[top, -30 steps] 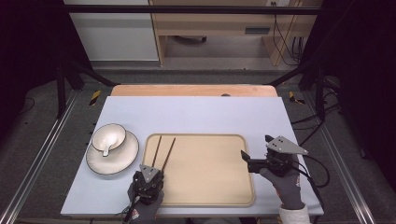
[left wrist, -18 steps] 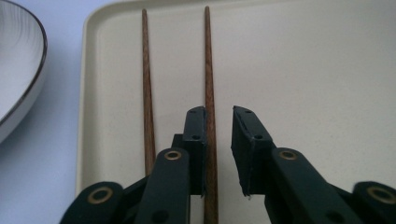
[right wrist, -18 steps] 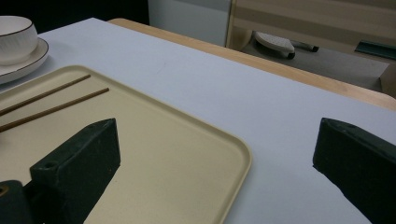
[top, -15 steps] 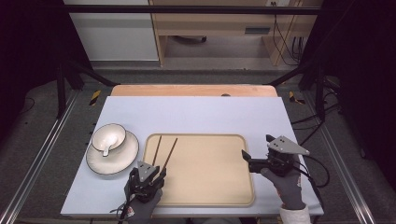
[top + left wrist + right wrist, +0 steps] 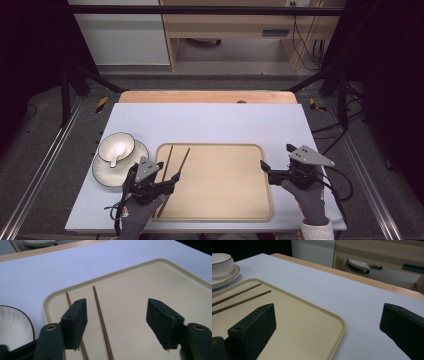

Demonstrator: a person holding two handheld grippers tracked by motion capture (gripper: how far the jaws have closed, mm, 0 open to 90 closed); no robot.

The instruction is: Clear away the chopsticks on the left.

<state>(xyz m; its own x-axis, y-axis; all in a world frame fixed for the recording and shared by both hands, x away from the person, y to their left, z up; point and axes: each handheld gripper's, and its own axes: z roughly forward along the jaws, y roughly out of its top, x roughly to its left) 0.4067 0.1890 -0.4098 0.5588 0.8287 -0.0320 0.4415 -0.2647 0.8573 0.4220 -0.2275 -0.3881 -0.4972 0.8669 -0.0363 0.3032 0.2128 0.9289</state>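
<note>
Two brown chopsticks (image 5: 172, 162) lie side by side on the left part of a beige tray (image 5: 225, 200). My left gripper (image 5: 167, 182) hovers over their near ends. Its jaws have just been opening and now stand wide, with nothing pressed between them. In the left gripper view one chopstick (image 5: 100, 312) runs between the jaws on the tray below, and the other chopstick (image 5: 67, 297) passes behind the left jaw. My right gripper (image 5: 277, 159) stands open at the tray's right edge, holding nothing. The right gripper view shows its jaws wide apart over the tray's corner (image 5: 337, 322).
A white bowl (image 5: 116, 146) sits on a white plate (image 5: 102, 172) left of the tray, close to my left hand. The pale blue table top (image 5: 210, 125) stretches beyond the tray to a wooden strip (image 5: 200, 97) at its far edge.
My left gripper has lifted a little and its jaws have gone from shut to wide open over the chopsticks. The right gripper has stayed where it was.
</note>
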